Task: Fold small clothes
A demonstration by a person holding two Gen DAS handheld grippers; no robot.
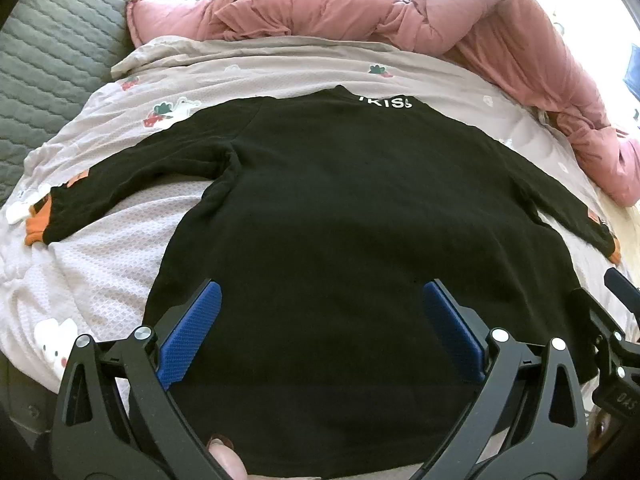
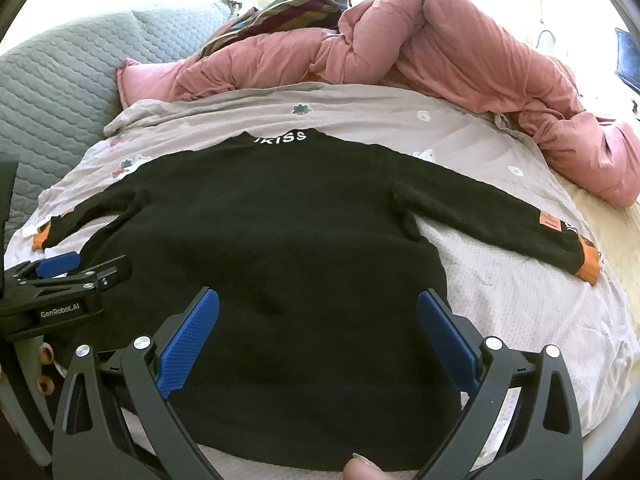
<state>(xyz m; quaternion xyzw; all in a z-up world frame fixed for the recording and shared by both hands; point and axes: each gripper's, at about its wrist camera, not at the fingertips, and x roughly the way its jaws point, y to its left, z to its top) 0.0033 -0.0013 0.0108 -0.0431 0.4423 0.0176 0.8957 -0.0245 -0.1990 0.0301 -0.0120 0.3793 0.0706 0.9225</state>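
Both grippers, left gripper (image 1: 320, 312) and right gripper (image 2: 318, 322), gape wide, holding nothing.
The black sweater (image 2: 280, 248) lies flat mid-frame on the pale bedsheet (image 2: 500, 288), sleeves spread; pink duvet (image 2: 440, 48) across the top.

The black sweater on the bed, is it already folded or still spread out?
Spread out. The black sweater lies flat on the bed cover, both sleeves stretched sideways, collar away from the camera.
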